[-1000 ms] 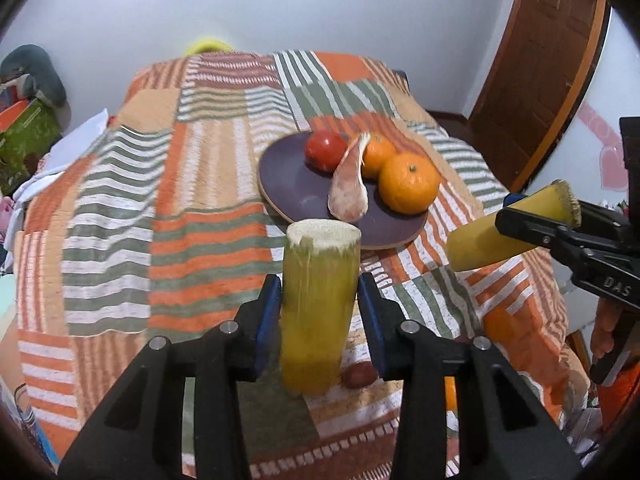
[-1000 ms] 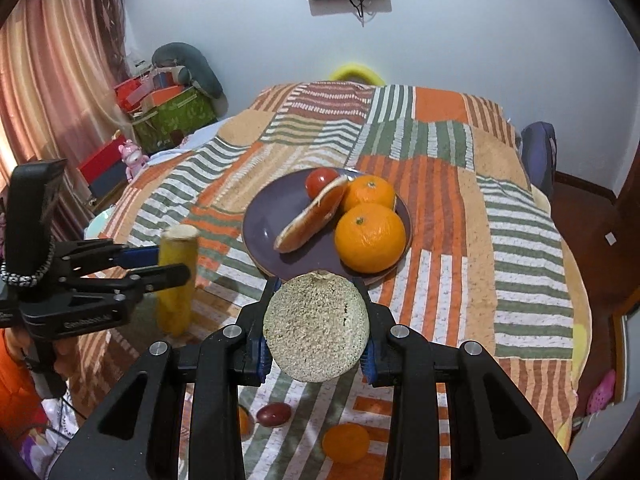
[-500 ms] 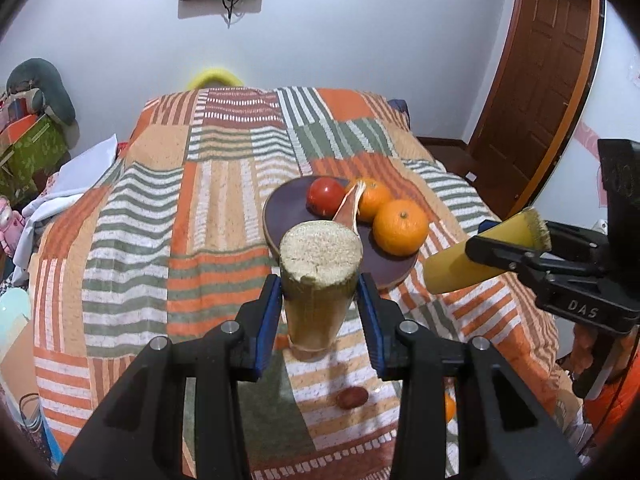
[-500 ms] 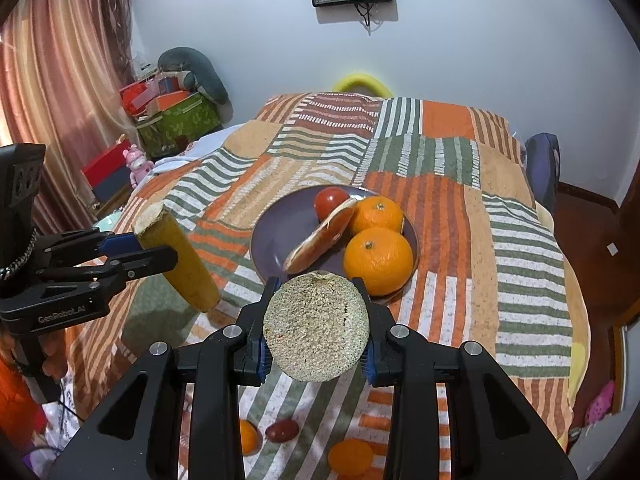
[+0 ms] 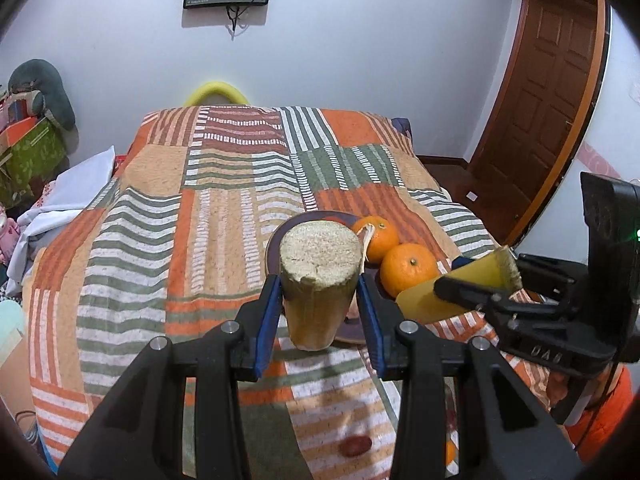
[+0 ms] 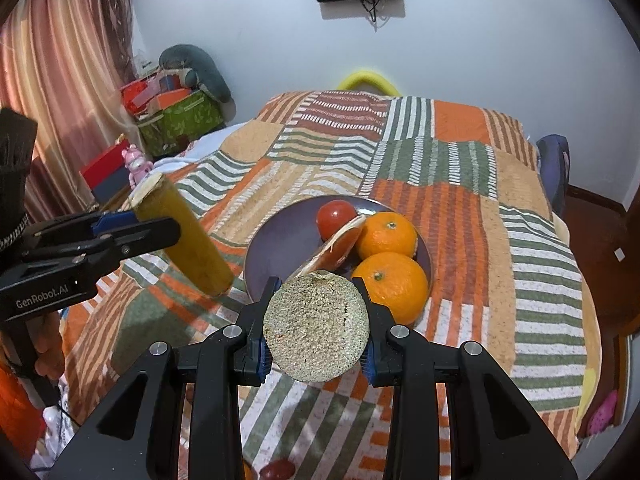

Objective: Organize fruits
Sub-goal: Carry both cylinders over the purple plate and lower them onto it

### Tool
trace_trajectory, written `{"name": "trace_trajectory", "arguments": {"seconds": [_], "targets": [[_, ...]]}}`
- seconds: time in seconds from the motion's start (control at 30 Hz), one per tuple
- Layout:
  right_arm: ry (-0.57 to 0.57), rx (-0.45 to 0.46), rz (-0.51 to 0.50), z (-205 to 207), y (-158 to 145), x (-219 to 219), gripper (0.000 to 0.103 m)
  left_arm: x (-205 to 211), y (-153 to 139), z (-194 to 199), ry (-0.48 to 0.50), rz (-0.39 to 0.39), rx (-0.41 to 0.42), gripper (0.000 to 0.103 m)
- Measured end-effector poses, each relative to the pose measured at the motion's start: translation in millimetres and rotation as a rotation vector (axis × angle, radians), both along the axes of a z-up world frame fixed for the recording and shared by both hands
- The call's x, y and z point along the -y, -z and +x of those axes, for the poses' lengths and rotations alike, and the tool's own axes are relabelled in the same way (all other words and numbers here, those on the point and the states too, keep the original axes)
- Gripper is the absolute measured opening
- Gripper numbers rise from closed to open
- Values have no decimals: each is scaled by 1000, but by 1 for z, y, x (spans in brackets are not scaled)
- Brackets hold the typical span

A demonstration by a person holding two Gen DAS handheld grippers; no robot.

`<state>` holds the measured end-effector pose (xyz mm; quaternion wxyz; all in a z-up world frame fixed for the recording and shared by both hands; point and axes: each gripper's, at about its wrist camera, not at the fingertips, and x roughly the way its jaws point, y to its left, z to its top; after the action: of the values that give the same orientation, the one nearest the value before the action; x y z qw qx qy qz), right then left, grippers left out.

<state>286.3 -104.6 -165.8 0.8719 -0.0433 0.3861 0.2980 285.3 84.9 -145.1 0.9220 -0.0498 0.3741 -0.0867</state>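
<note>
You are carrying two sugarcane pieces at once, both lifted off the bed. The left cane piece (image 5: 318, 280) is sitting clenched between the left tongs (image 5: 319, 312), nearly upright with its cut end tilted toward the camera, hovering just short of the plate's near rim. The right cane piece (image 6: 316, 326) is gripped the same way in the right tongs (image 6: 316, 344), its round cut face pointing at the lens and its length running away from you, also just before the plate (image 6: 280, 240).

The plate is lying on the striped bedspread (image 6: 460, 168) toward the near end of the bed, around the middle of its width. It is already holding two oranges (image 6: 390, 286), a tomato (image 6: 336, 216) and a peeled pomelo-like segment (image 6: 336, 244) leaning between them; its left half is bare.

You are in the transport step, I judge, bringing both pieces in for placing. The next move is calling for you to take one piece at a time over that bare left half, lower it until it is lying flat on the dish, and only then ease the tongs apart. Lay it on its side, since a round piece stood on end could topple. Near the foot edge of the bed, a small dark red fruit (image 5: 354, 446) and a small orange one (image 5: 450, 452) are waiting on the cover.
</note>
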Motion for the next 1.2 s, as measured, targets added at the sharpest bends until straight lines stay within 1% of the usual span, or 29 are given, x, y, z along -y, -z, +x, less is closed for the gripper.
{"name": "trace_trajectory", "arguments": {"seconds": [0.2, 0.5, 0.57, 0.63, 0.7, 0.77, 0.9, 0.97, 1.1, 1.2], "targets": [[-34, -38, -31, 12, 13, -16, 31, 9, 15, 25, 18, 3, -25, 38], [-37, -51, -64, 39, 23, -27, 31, 12, 25, 56, 27, -9, -29, 38], [-33, -45, -55, 44, 23, -26, 31, 13, 27, 62, 28, -15, -37, 38], [-36, -57, -37, 49, 23, -26, 31, 14, 31, 67, 35, -24, -45, 38], [-34, -48, -30, 52, 24, -26, 33, 16, 33, 71, 40, -25, -47, 38], [-33, -45, -24, 52, 24, -27, 33, 20, 35, 74, 43, -8, -41, 38], [-32, -23, -27, 52, 24, -29, 33, 20, 38, 79, 37, -20, -51, 38], [-29, -5, -37, 52, 23, -28, 35, 20, 39, 80, 36, -24, -55, 38], [-19, 24, -51, 50, 20, -25, 46, 20, 40, 81, 38, -19, -67, 38], [-16, 31, -50, 48, 18, -21, 46, 20, 39, 79, 35, -10, -66, 38]]}}
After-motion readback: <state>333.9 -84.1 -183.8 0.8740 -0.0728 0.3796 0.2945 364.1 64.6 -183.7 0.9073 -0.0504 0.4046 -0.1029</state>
